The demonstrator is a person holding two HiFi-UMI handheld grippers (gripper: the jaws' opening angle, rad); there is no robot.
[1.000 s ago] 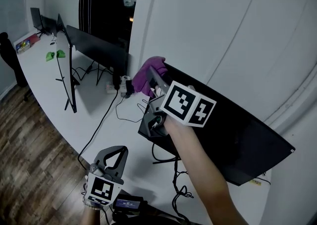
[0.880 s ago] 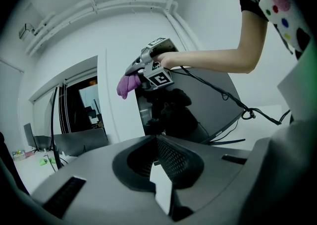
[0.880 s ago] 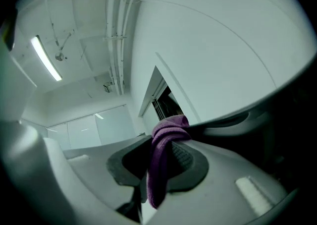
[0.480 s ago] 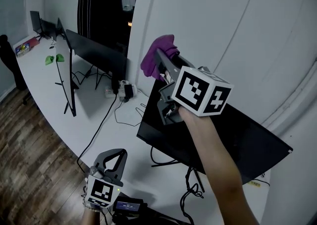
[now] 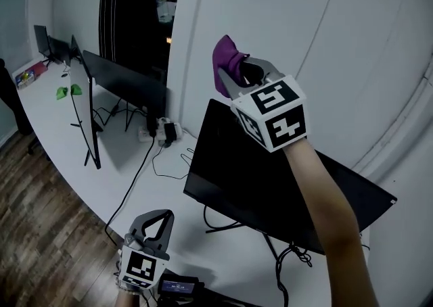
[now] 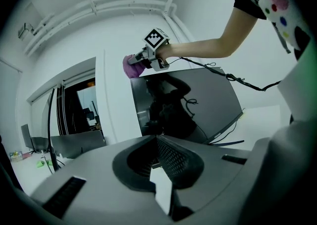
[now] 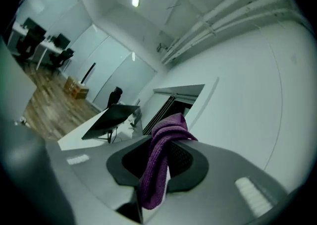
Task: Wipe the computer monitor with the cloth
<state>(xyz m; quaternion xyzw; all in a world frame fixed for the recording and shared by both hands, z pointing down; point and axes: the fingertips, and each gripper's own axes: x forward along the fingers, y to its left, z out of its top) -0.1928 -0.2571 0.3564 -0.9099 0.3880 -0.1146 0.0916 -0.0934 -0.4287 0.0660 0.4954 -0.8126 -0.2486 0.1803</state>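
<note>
The black computer monitor (image 5: 270,184) stands tilted on the white desk (image 5: 108,184); it also shows in the left gripper view (image 6: 198,100). My right gripper (image 5: 233,72) is raised in front of the white wall, above and clear of the monitor's top left corner. It is shut on a purple cloth (image 5: 226,61), which hangs bunched between the jaws (image 7: 161,164) and is seen from afar as the cloth (image 6: 131,66). My left gripper (image 5: 155,221) is low near the desk's front edge, jaws together and holding nothing (image 6: 156,140).
Two more dark monitors (image 5: 125,76) stand further left along the desk, one seen edge-on (image 5: 84,106). A power strip (image 5: 159,130) and loose cables (image 5: 145,157) lie between them. Green items (image 5: 66,90) sit far left. Wooden floor (image 5: 40,231) lies beyond the desk edge.
My right gripper has lifted the purple cloth from the monitor's upper left corner to well above its top edge. The left gripper has stayed in place.
</note>
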